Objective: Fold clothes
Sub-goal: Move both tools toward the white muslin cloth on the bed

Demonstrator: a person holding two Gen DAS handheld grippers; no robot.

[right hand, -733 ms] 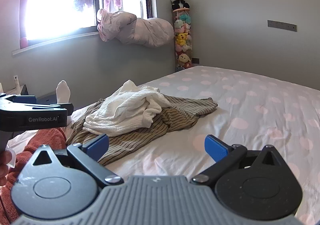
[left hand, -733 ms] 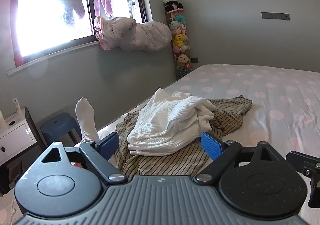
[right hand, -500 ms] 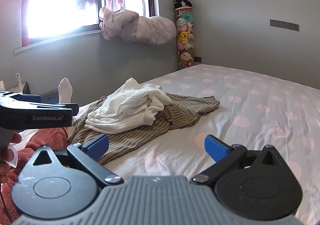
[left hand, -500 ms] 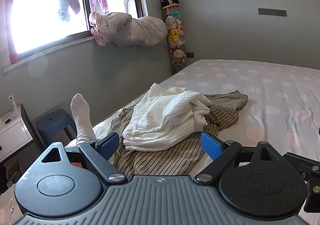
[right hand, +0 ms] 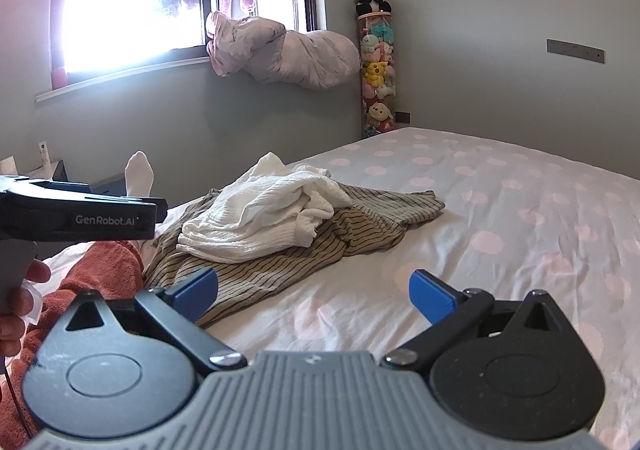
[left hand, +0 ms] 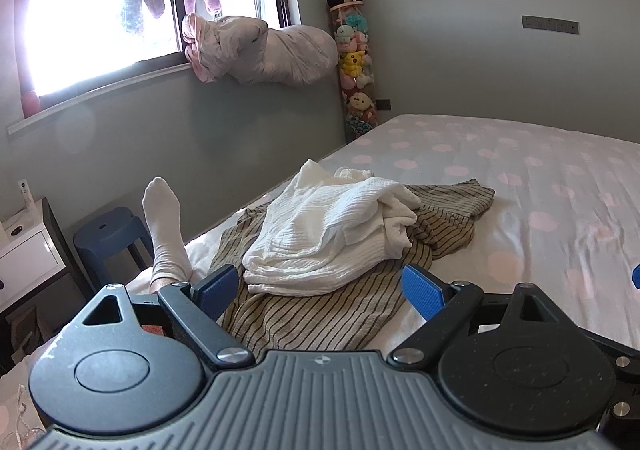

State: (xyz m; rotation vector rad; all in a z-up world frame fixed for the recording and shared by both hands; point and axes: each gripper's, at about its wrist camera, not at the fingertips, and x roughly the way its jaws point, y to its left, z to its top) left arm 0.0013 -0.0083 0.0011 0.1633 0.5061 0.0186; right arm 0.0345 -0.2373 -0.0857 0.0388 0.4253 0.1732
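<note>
A crumpled white garment (left hand: 332,230) lies on top of an olive striped garment (left hand: 320,314) near the left edge of the bed. The same pile shows in the right wrist view, white garment (right hand: 264,214) over striped garment (right hand: 340,234). My left gripper (left hand: 320,290) is open and empty, just short of the pile's near edge. My right gripper (right hand: 314,290) is open and empty over the bedsheet, right of the pile. The left gripper's body (right hand: 76,216) shows at the left of the right wrist view.
The bed (left hand: 540,178) has a white sheet with pink dots. A person's socked foot (left hand: 164,226) and red-trousered leg (right hand: 92,278) lie left of the pile. A blue stool (left hand: 108,238) and white nightstand (left hand: 28,250) stand beside the bed. A bundled duvet (left hand: 260,50) hangs from the windowsill.
Both grippers have shifted slightly, so the pile sits a little differently in each view. The clothes have not moved and both grippers stay open.
</note>
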